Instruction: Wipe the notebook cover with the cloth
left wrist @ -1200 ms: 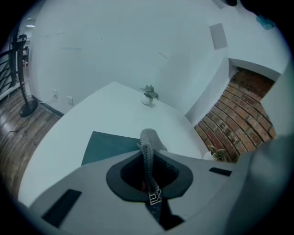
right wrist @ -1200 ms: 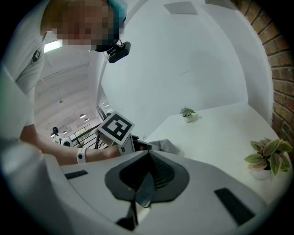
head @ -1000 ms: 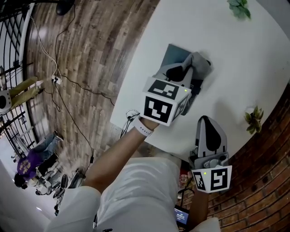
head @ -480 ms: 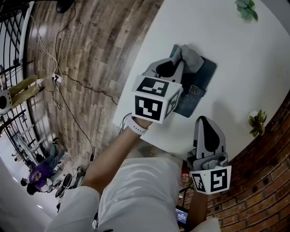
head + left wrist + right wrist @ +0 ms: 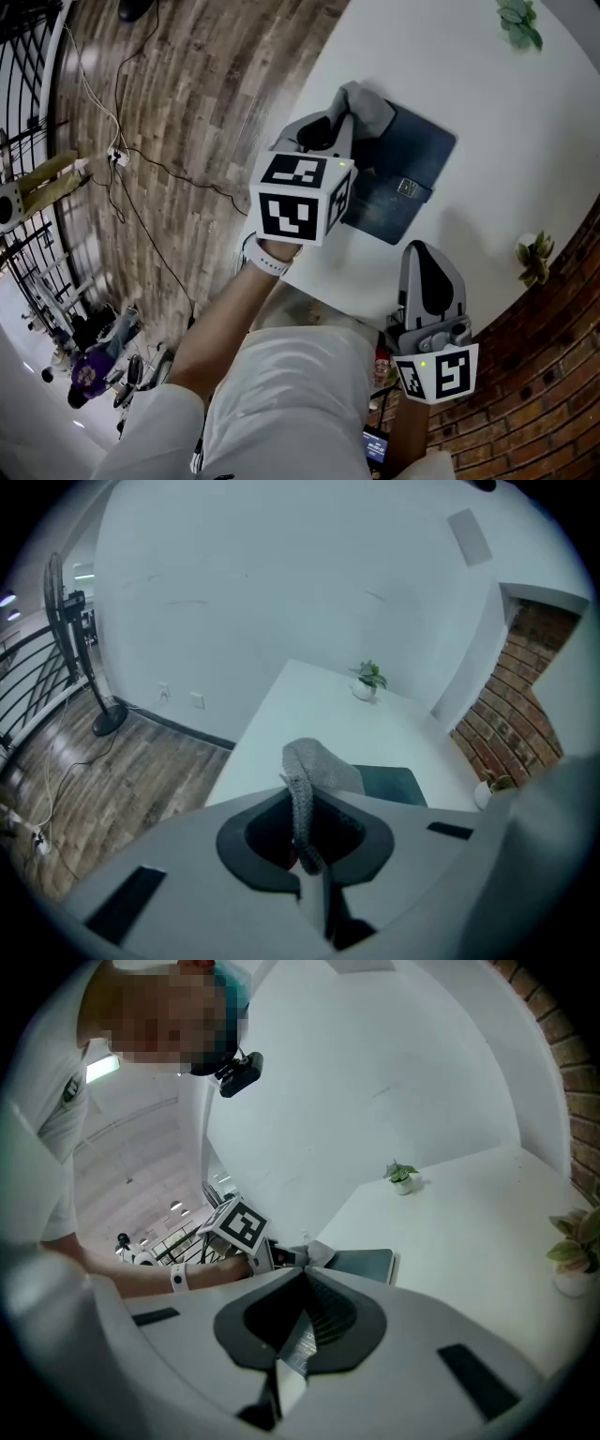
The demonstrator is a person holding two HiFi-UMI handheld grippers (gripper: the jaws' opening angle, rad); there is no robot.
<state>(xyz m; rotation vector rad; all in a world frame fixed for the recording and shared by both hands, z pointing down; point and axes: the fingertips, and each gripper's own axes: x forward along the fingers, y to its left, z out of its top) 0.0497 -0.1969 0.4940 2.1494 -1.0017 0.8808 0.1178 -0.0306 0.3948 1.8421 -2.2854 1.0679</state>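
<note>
My left claw point(image 5: 350, 116) is pinching the cloth point(image 5: 373, 103) at the notebook point(image 5: 417, 161) corner near the surface point(image 5: 487, 94) edge — right claw point(image 5: 425, 251) is hovering closed, empty.

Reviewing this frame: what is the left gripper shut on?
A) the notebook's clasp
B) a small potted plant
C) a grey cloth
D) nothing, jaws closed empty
C: in the left gripper view, the left gripper has its jaws pinched on the grey cloth, which lies at the dark notebook corner.

The cloth point(image 5: 373, 108) is held by the left gripper point(image 5: 345, 117) on the dark notebook point(image 5: 408, 183) corner; the right gripper point(image 5: 427, 258) is poised apart at the white table point(image 5: 450, 75) edge.
</note>
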